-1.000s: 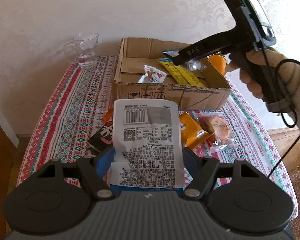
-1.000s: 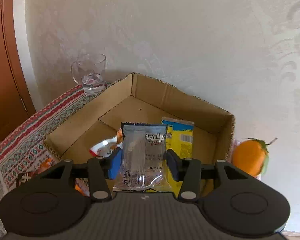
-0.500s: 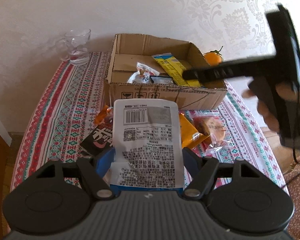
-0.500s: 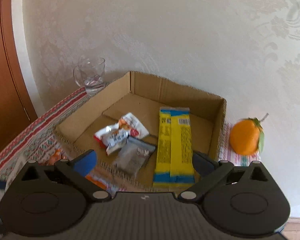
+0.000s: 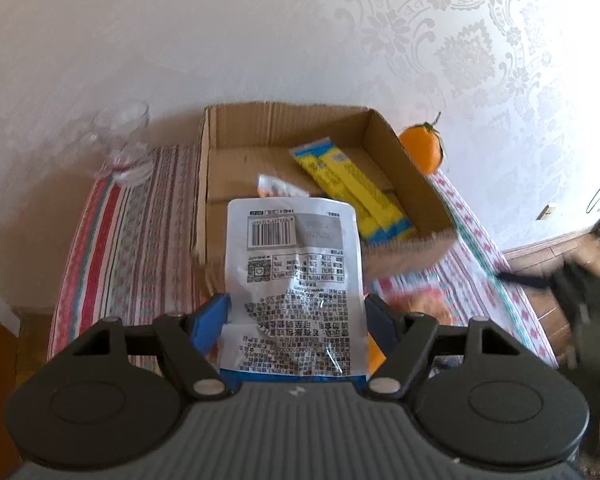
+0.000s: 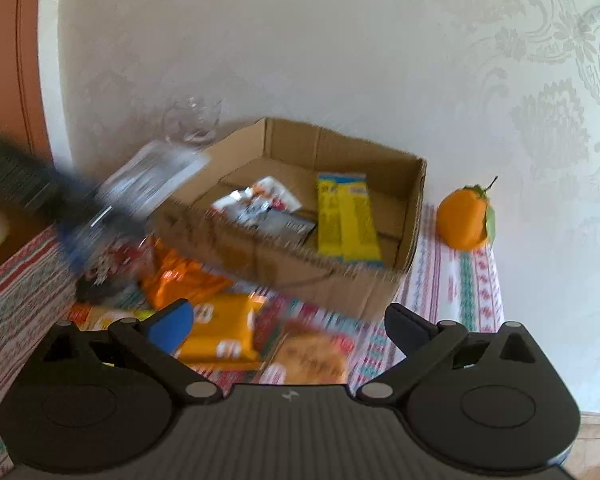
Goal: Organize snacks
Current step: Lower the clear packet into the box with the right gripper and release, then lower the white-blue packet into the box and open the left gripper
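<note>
My left gripper [image 5: 296, 316] is shut on a white snack packet [image 5: 296, 276] with a barcode, held up in front of the open cardboard box [image 5: 284, 124]. Inside the box lie a yellow packet [image 5: 352, 188] [image 6: 346, 220], a small white and red packet [image 6: 256, 200] and a grey packet [image 6: 288, 226]. My right gripper [image 6: 286, 320] stands wide open with nothing between its fingers, above loose snacks in front of the box: an orange packet [image 6: 180, 280], a yellow-orange packet [image 6: 224, 332] and a clear-wrapped pastry [image 6: 312, 356]. In the right wrist view the left gripper and its packet [image 6: 152, 180] show blurred at left.
A glass mug [image 5: 124, 144] stands at the table's back left by the wall. An orange fruit [image 6: 464, 220] with a leaf sits right of the box. A patterned cloth [image 5: 112, 248] covers the small table, whose edges drop off at left and right. A wooden door [image 6: 20, 60] is at far left.
My right gripper let go of the grey packet into the box, opened wide and drew back over the loose snacks. My left gripper carried the white packet closer to the box.
</note>
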The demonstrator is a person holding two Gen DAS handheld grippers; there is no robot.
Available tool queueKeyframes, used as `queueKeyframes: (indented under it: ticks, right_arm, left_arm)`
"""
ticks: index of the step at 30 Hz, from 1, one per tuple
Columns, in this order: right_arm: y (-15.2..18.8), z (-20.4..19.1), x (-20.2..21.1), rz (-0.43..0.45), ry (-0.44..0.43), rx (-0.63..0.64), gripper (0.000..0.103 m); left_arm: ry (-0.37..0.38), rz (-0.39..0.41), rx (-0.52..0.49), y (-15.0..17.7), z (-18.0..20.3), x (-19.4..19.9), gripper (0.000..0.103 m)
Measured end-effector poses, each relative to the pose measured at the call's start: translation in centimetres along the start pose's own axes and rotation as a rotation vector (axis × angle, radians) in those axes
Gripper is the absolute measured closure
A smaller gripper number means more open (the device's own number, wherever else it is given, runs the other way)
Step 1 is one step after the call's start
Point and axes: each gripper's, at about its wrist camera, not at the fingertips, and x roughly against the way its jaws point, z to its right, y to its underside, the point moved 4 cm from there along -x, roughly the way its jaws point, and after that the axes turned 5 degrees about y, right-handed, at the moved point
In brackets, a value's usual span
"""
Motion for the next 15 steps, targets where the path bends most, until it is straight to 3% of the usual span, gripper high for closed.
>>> queueKeyframes:
  ticks: [7,15]
  right_arm:
    - [2.0,-0.8,0.8,-0.022,-0.007,0.003,0.000]
    - [2.3,0.7,0.9,-0.032,0.011,-0.047,0.000]
  left_arm:
    - [-0.020,-0.012,-0.004,-5.8,-0.9,-4.1,0.029]
    - [-0.077,-0.066,-0.007,-9.4,-1.8,-9.3,0.029]
